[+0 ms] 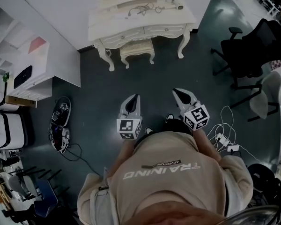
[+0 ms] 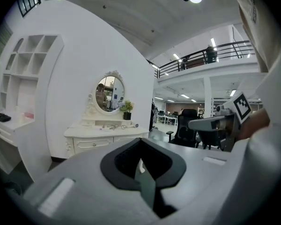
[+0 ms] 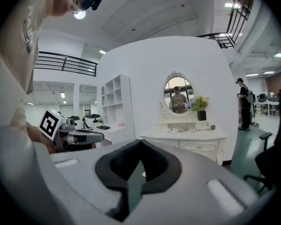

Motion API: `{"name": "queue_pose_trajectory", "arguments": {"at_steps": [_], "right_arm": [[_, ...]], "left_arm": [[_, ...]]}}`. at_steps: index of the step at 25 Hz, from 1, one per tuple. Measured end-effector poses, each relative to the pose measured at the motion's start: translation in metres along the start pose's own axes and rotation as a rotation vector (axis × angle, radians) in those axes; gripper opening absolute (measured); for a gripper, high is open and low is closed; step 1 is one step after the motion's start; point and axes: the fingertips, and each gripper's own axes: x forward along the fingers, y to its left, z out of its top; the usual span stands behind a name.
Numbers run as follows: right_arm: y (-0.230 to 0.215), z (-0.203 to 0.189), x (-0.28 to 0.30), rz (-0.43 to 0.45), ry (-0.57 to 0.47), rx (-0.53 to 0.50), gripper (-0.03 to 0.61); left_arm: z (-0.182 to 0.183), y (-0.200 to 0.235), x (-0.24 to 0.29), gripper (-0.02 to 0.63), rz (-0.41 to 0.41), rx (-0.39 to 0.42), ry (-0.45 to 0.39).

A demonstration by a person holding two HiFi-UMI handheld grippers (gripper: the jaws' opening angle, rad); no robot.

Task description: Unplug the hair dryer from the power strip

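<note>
2 grippers were held in front of the dressing table (image 1: 103, 25), both well apart from it. Left gripper (image 1: 135, 100): opposite the table's left half, jaws clenched, nothing between them. Right gripper (image 1: 179, 93): opposite its right half, jaws clenched too (empty as well). Hair dryer (image 1: 174, 3) lay on the tabletop near the table's right end, cord (image 1: 143, 8) bunched mid-top.

Matt plastic left hand-held gripper (image 2: 141, 144); white-painted dressing table (image 2: 105, 131).

The right gripper (image 3: 140, 144) (jaws together, empty) faces a white dressing table (image 3: 185, 136) and oval mirror (image 3: 178, 93).
</note>
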Motion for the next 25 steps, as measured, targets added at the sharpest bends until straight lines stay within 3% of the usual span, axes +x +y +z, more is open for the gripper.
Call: {"name": "queue_pose_trajectory", "arguments": {"at_steps": [4,10,16,21,25], "right_arm": [[-0.024,0.0,0.011,0.011,-0.001,0.011,0.003],[-0.072,-0.001,0.043,0.07,0.001,0.029,0.003],[-0.141,0.01,0.085,0.153,-0.015,0.043,0.003],[-0.192,0.008,0.111,0.22,0.012,0.057,0.003],[-0.21,0.014,0.134,0.295,-0.016,0.063,0.003]], "left_arm": [[0.0,-0.006,0.027,0.008,-0.025,-0.021,0.013],[0.016,-0.008,0.077,0.008,0.01,-0.013,0.035],[0.044,-0.013,0.145,0.008,0.046,0.14,0.048],[0.048,-0.017,0.198,0.008,0.094,0.034,0.056],[0.045,-0.014,0.224,0.008,0.126,0.019,0.077]]}}
